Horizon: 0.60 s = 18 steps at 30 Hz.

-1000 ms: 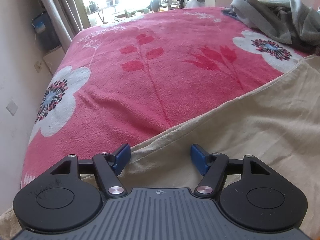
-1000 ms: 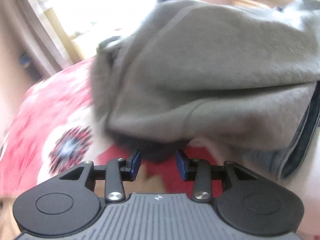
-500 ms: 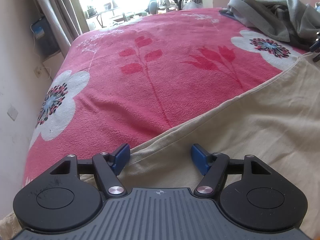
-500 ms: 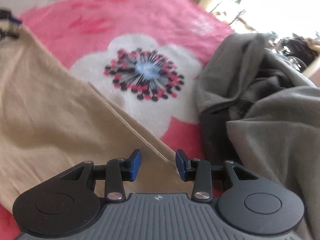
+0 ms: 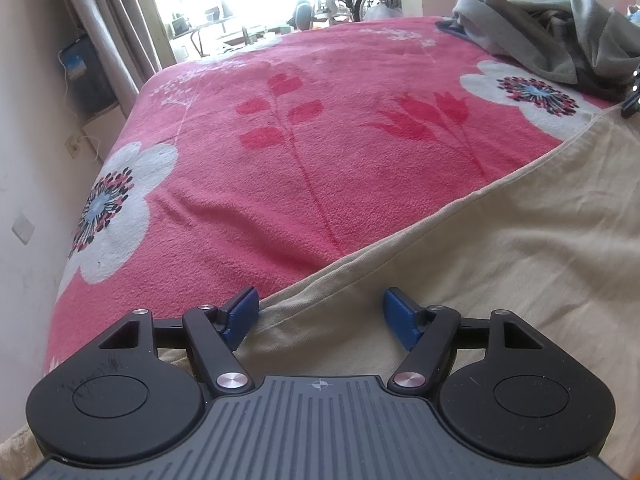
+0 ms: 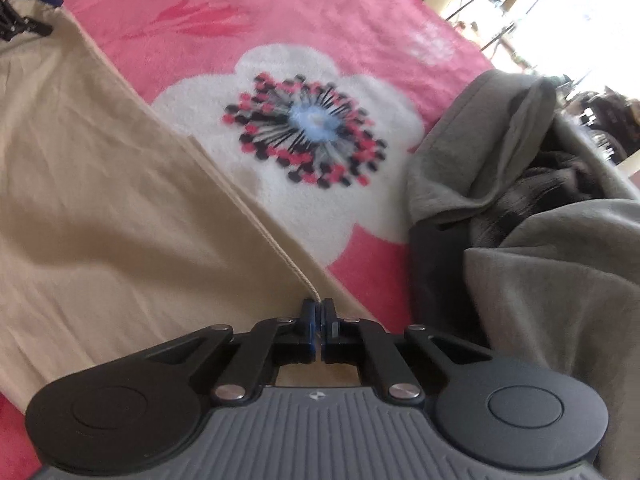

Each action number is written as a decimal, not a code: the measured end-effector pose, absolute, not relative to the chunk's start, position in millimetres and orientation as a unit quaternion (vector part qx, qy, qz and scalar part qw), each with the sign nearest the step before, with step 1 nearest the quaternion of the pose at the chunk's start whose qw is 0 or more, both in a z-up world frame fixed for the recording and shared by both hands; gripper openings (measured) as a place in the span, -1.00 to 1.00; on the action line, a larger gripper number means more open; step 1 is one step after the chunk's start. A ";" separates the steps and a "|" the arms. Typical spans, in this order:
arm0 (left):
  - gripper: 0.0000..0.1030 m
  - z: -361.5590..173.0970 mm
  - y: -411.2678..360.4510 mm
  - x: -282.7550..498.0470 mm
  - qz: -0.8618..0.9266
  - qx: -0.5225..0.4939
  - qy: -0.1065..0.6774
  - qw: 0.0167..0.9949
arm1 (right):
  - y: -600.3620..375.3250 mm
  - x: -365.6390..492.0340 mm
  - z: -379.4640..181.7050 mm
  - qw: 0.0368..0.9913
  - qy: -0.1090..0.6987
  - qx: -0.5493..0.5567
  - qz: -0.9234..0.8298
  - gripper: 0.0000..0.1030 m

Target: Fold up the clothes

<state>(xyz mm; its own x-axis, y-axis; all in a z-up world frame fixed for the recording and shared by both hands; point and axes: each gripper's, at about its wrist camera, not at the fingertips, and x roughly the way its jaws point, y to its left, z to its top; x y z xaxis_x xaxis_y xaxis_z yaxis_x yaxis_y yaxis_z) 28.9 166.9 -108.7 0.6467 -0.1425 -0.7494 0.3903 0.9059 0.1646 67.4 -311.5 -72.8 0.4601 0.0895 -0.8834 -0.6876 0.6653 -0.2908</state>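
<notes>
A beige garment lies spread over the near part of the bed. My left gripper hovers open at its left hem, the blue pads on either side of the cloth edge without pressing it. In the right wrist view the same beige garment fills the left half, and my right gripper is shut on its stitched hem, which runs straight out from between the pads. Part of the right gripper shows at the left view's right edge. The left gripper appears small at the right view's top left.
A pink fleece blanket with white flowers covers the bed. A heap of grey clothes lies at the far right, close beside my right gripper. A wall and curtains border the bed's left side.
My right gripper swung away from the grey heap, rolled over, reached the beige garment's edge and shut on its hem. The left gripper stayed where it was, open.
</notes>
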 end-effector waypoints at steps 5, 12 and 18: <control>0.37 -108.6 166.0 28.7 -0.148 0.161 0.392 0.894 | -313.0 69.3 -58.6 0.807 0.436 -0.322 0.235 -0.96; 0.37 -109.1 165.5 27.6 -0.147 0.166 0.388 0.894 | -309.3 84.7 -78.0 0.799 0.449 -0.329 0.228 -0.96; 0.37 -110.4 165.3 26.8 -0.146 0.168 0.386 0.895 | -327.6 96.5 -88.4 0.842 0.444 -0.250 0.179 -0.75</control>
